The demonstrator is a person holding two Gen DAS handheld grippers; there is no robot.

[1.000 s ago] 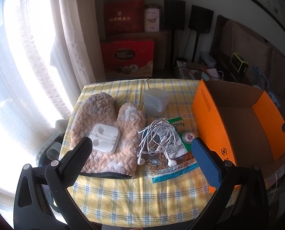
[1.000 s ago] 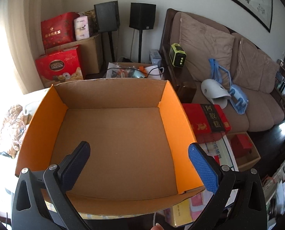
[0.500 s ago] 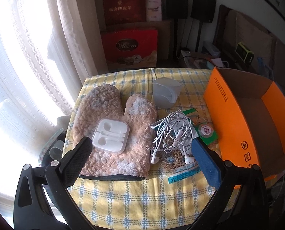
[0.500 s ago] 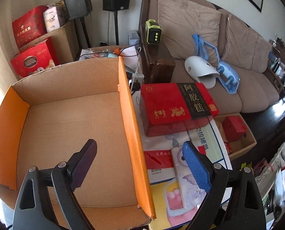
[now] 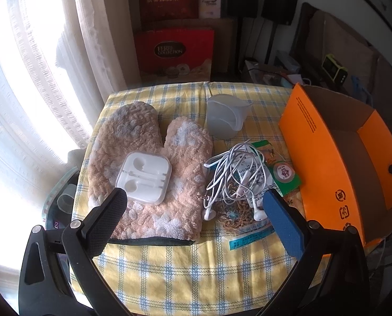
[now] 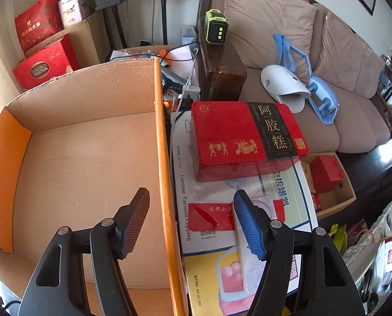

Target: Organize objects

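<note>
In the left wrist view a fluffy oven mitt (image 5: 143,158) lies on the yellow checked tablecloth (image 5: 196,268), with a white earphone case (image 5: 143,176) on it. Tangled white earphones (image 5: 235,176) lie on a snack packet (image 5: 251,210). A translucent measuring cup (image 5: 226,115) stands behind. An empty orange cardboard box (image 5: 325,158) sits at the right. My left gripper (image 5: 196,210) is open and empty above the table's near side. My right gripper (image 6: 193,221) is open and empty, astride the box's right wall (image 6: 164,158).
Right of the box lie a red tin (image 6: 246,137) on stacked printed boxes (image 6: 238,210). A sofa (image 6: 327,84) stands beyond. Red gift boxes (image 5: 174,50) and speakers stand behind the table. A curtained window (image 5: 37,79) is at the left.
My right gripper has swung right, from over the box's middle to its right wall. My left gripper has moved closer to the mitt and earphones.
</note>
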